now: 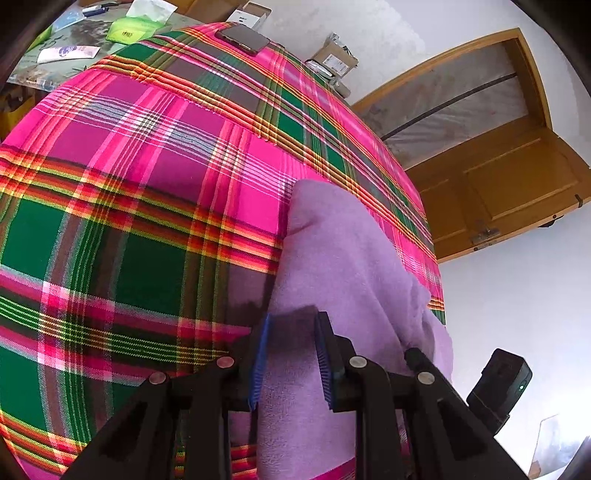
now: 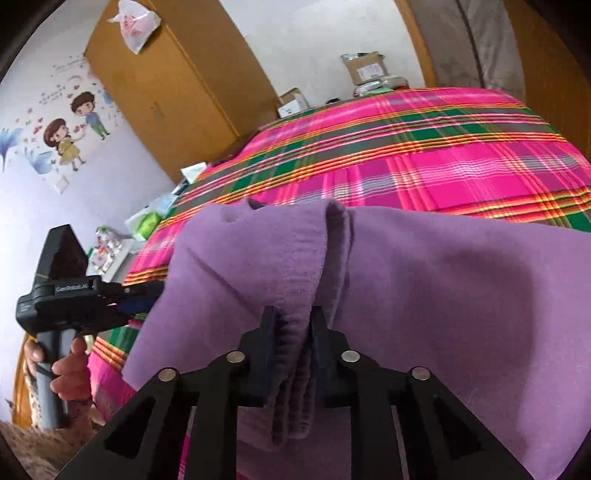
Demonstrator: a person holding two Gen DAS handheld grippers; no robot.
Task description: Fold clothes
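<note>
A purple fleece garment (image 1: 332, 258) lies on a pink and green plaid bedspread (image 1: 147, 166). In the left wrist view my left gripper (image 1: 293, 321) has the garment's near edge running between its blue pads, which are shut on it. The right wrist view shows the garment (image 2: 443, 295) spread wide, with a bunched fold gathered at my right gripper (image 2: 293, 314), whose pads pinch that fold. At the cloth's left edge my left gripper (image 2: 147, 295) bites the fabric, held by a person's hand (image 2: 70, 365).
A dark phone (image 1: 243, 38) lies at the bedspread's far edge. Cardboard boxes (image 1: 334, 55) stand beyond it by the wall. A side table with green packets (image 1: 129, 31) is at the far left. A wooden door (image 1: 498, 177) and a wardrobe (image 2: 177, 92) border the bed.
</note>
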